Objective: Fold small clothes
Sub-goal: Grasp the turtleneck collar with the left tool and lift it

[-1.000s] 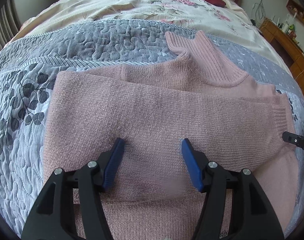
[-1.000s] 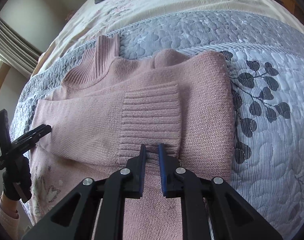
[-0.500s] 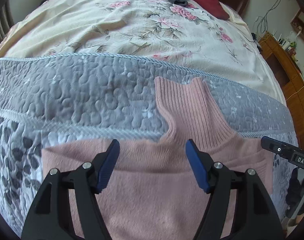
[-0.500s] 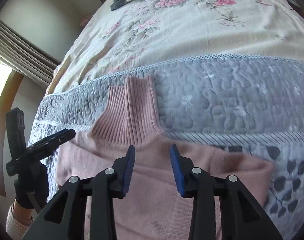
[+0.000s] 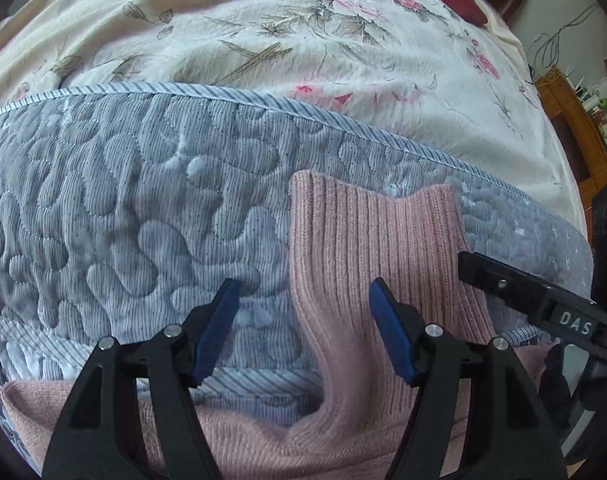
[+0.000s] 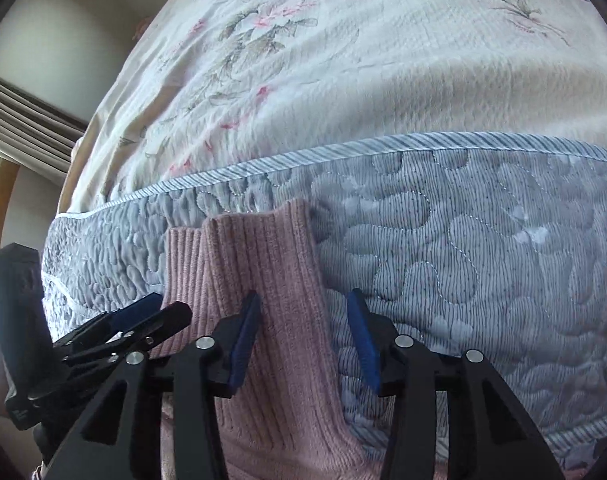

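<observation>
From the left wrist, the left gripper [image 5: 301,324] is seen spread apart, empty, above a pink sweater [image 5: 367,256] laid on a grey quilt [image 5: 123,208]. From the right wrist, the right gripper [image 6: 303,336] is likewise spread, possibly brushing the ribbed collar [image 6: 255,256]; contact cannot be judged.

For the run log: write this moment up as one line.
left gripper: open, over collar edge | right gripper: open, over collar edge | sweater: flat on quilt, collar unfolded
</observation>
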Motion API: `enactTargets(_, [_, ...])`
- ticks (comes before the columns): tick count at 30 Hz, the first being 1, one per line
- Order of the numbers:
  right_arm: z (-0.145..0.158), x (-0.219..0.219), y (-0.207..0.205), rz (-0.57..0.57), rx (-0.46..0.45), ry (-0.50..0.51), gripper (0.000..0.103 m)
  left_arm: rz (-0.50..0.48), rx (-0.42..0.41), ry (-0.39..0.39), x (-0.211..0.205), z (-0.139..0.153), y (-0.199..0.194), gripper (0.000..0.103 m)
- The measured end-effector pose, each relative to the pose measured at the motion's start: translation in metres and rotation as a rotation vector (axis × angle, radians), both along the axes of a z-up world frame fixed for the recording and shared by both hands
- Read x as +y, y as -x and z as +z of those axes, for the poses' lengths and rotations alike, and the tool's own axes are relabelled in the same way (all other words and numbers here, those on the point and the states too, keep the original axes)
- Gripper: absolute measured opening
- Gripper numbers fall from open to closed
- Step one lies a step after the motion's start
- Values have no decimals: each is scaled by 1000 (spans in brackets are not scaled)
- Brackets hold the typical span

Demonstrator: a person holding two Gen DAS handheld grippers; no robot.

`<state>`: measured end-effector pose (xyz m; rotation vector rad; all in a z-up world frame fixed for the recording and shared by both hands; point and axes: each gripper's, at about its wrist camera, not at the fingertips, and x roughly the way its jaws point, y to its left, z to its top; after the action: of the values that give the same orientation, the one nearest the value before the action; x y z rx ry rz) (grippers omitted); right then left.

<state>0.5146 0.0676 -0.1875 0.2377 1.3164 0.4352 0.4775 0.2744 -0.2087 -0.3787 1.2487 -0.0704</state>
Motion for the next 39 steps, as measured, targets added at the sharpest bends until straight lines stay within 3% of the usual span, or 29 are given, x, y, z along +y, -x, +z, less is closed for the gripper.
enactTargets(1, [-2, 1, -1, -2, -5, -2, 45, -4, -8, 2, -2, 1, -2, 50])
enactTargets(2, [-3, 1, -2, -4, -10, -5, 38, -17, -13, 11, -4, 1, -4, 40])
enactTargets(3, [-3, 1, -2, 1, -13, -8, 29, -29, -11, 26, -7, -1, -6, 21])
enactTargets(4, [-3, 0, -2, 13, -8, -19, 14, -33, -11, 28, -9, -1, -7, 20])
enactTargets(6, [2, -3, -1, 17, -25, -30, 12, -43, -33, 22, -11, 0, -7, 8])
enactTargets(11, [36, -16, 16, 56, -122, -123, 11, -53, -134, 92, -3, 22, 8, 7])
enactTargets(16, [72, -32, 53, 112, -212, -194, 10, -125, -256, 131, 1, 56, 43, 7])
enactTargets(22, [99, -45, 103, 172, -269, -244, 10, -179, -328, 195, 8, 75, 92, 7])
enactTargets(33, [89, -54, 171, 256, -255, -175, 10, -236, -302, 189, 5, 57, 165, 8])
enactTargets(39, [76, -34, 129, 231, -206, -69, 17, -187, -258, 230, 12, 39, 160, 9])
